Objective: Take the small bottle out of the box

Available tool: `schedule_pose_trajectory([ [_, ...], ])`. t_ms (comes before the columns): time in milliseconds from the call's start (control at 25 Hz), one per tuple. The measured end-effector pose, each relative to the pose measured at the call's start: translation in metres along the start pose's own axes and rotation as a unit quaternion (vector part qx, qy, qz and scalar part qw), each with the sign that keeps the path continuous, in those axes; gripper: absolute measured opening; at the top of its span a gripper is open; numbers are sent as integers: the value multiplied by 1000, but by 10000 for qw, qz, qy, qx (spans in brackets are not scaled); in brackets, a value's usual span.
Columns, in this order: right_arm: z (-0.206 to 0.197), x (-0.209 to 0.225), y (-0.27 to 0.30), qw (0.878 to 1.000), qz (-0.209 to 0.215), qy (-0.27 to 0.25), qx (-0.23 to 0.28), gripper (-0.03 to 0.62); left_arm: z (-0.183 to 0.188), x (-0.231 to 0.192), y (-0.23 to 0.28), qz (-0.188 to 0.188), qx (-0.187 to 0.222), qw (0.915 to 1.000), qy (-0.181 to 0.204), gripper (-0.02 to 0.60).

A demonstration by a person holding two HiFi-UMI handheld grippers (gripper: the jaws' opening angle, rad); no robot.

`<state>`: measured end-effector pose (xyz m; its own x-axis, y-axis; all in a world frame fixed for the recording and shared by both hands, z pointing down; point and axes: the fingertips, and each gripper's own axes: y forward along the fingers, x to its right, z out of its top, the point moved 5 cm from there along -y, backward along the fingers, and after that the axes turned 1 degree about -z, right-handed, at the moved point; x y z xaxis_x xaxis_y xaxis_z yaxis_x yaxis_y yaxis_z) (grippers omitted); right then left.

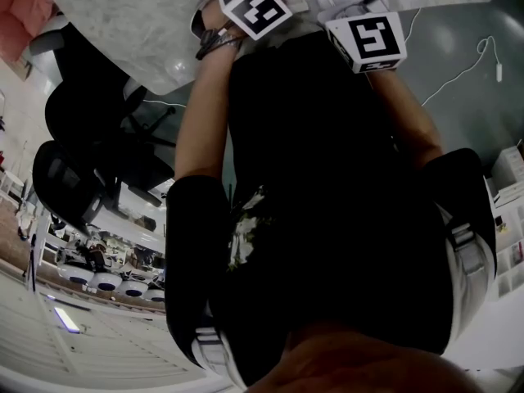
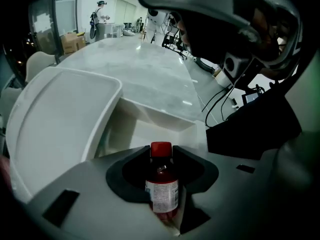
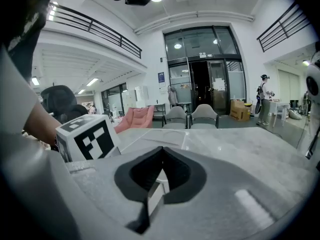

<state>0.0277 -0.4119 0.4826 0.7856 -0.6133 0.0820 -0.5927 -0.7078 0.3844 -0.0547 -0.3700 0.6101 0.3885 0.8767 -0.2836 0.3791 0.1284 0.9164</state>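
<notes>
Left gripper closed round the small bottle; right gripper shut and empty.
The red-capped small bottle stood upright between the left jaws, whose pads seemed to press on its sides. It was just in front of the open white box on the marble table. Its base was hidden, so whether it had cleared the box could not be told. The right jaws met with nothing between them.
</notes>
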Motion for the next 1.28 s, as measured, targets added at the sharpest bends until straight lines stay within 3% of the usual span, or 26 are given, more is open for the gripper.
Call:
schedule_pose_trajectory([
  [280,5,-1,7,9999,130,-63,10,-5,0,-8,-36,357,590,9967,-438,143],
  [440,8,-7,10,9998,194,-97,36,-5,-5,2,-39,161,873,9938,-673,141],
  [760,17,-24,9,9995,222,-229,37,-6,-10,6,-59,331,1212,9896,-704,141],
  [1080,40,-48,-6,9988,66,-450,171,-5,-26,13,-107,596,2032,9738,-831,141],
  [1280,59,-62,-20,9978,16,-578,317,-5,-26,26,-142,810,2416,9644,-709,141],
])
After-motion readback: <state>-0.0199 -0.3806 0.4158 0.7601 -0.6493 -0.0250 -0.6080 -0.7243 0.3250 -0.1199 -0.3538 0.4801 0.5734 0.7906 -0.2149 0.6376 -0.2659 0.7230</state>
